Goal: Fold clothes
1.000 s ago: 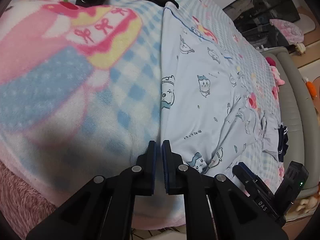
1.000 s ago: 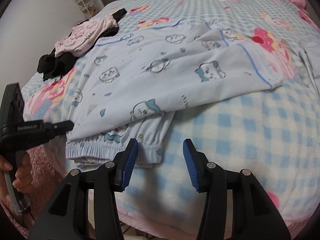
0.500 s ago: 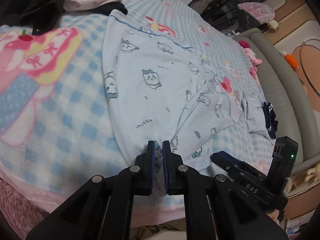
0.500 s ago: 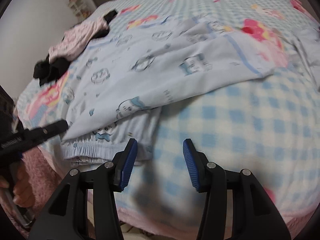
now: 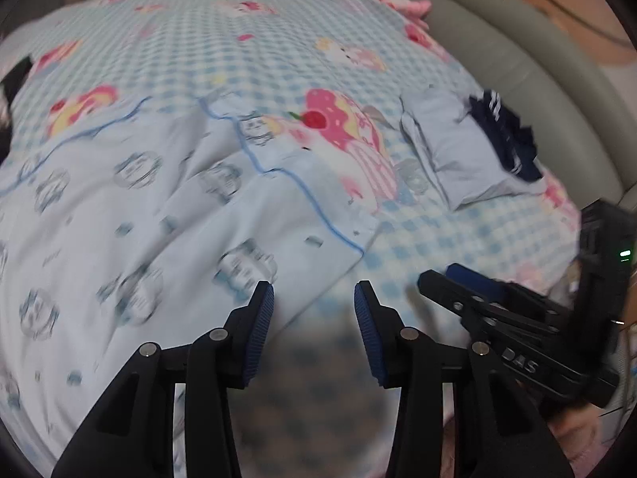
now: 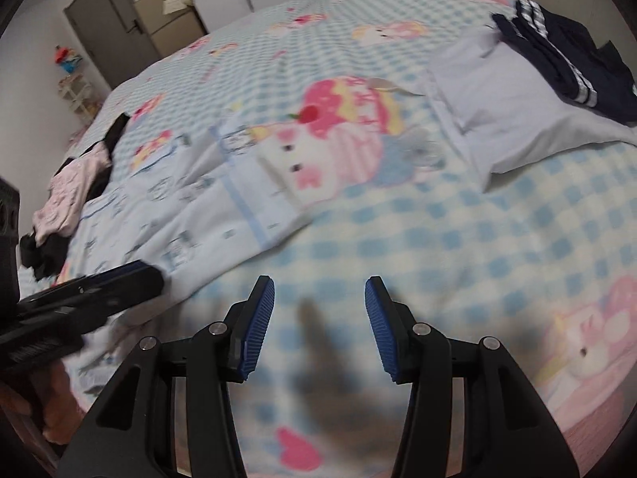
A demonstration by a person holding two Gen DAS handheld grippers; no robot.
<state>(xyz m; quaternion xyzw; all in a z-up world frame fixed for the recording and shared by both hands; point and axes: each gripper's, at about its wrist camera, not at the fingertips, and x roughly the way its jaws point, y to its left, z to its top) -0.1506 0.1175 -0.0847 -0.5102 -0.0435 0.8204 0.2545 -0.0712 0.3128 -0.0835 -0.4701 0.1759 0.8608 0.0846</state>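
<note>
Since half a second ago the left tongs (image 5: 314, 298) have sprung wide and let go of the pale blue pyjama garment (image 5: 159, 215), which lies spread on the bed (image 6: 458, 239). The right tongs (image 6: 319, 294), also wide and empty, hover just beside its corner. Blur suggests fast motion; a hasty grab could drag the layers askew.

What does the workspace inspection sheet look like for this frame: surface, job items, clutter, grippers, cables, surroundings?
Surface: bed with blue-checked cartoon blanket.
Job's things: printed light-blue pyjama garment spread flat; plain pale-blue folded piece with a navy striped garment on top.
Clutter: pink and black clothes pile at the far edge.
Grippers: left gripper open, empty; right gripper open, empty.
Cables: thin cable beyond the bed.
Surroundings: grey door, padded bed frame.
</note>
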